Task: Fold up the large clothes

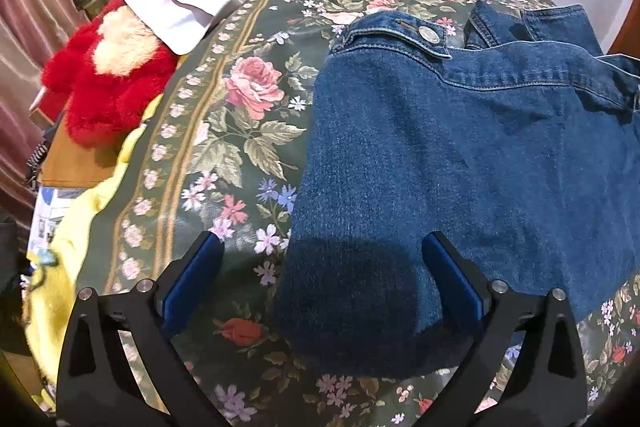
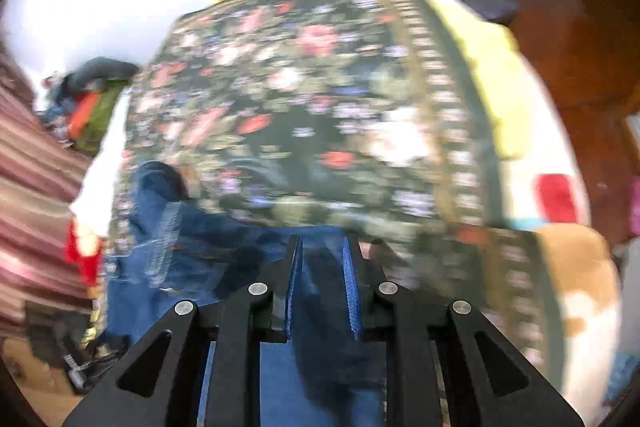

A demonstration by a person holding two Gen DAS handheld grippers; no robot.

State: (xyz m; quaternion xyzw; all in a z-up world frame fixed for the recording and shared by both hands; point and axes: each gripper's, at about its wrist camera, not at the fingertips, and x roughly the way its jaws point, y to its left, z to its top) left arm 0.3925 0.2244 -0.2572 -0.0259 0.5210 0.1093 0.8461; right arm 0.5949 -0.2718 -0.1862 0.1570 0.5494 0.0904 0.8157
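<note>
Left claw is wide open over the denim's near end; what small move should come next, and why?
Probably lower the left claw and close on the denim garment: its folded edge lies between the open fingers, ungripped, while the right claw already pinches denim.

A blue denim jacket (image 1: 460, 155) lies partly folded, collar button fastened, on the floral bedspread (image 1: 248, 99).

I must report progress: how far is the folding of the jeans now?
Done: the jeans lie doubled over on the floral bedspread, waistband with button on top. In hand: the right gripper is shut on denim, though that view is blurred; the left gripper is open over a folded edge, holding nothing. Left: the jeans still make a long bundle, so probably another fold and smoothing remain.
</note>
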